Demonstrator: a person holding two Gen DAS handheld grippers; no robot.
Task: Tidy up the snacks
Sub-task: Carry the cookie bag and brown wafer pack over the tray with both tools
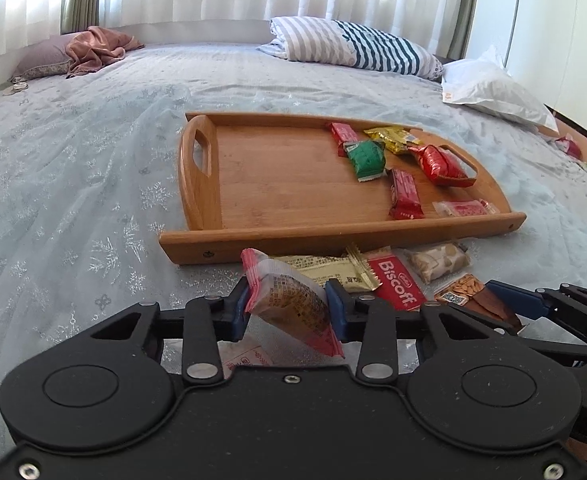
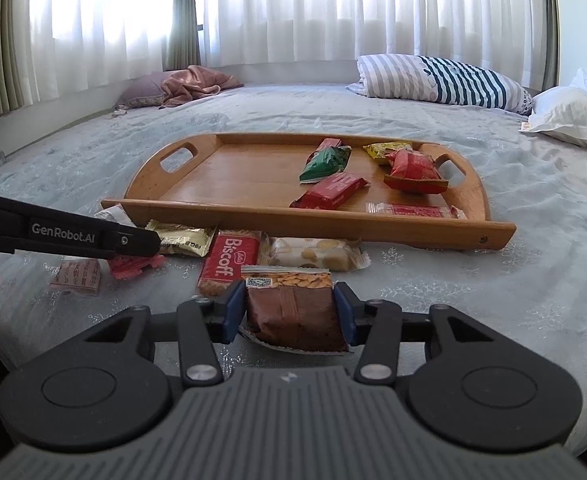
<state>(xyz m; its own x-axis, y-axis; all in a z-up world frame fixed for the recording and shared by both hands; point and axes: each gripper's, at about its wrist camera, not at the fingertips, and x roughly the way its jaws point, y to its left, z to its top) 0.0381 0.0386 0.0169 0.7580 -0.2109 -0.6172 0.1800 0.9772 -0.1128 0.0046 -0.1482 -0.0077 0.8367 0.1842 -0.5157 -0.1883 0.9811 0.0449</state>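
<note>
A wooden tray (image 1: 293,236) lies on the bed and holds several wrapped snacks; it also shows in the right wrist view (image 2: 253,220). My left gripper (image 1: 289,308) is shut on a clear snack packet with red ends (image 1: 293,304), tilted, in front of the tray. My right gripper (image 2: 291,310) is shut on a brown almond snack packet (image 2: 293,300). The right gripper's fingers (image 1: 521,300) show at the right edge of the left wrist view. The left gripper's finger (image 2: 133,240) crosses the left of the right wrist view.
Loose snacks lie on the bedspread before the tray: a red Biscoff pack (image 2: 227,260), a yellow pack (image 2: 183,240), a clear biscuit pack (image 2: 317,254) and a pink-printed packet (image 2: 77,276). Striped bedding (image 2: 441,78) and a white pillow (image 2: 573,118) lie at the back right.
</note>
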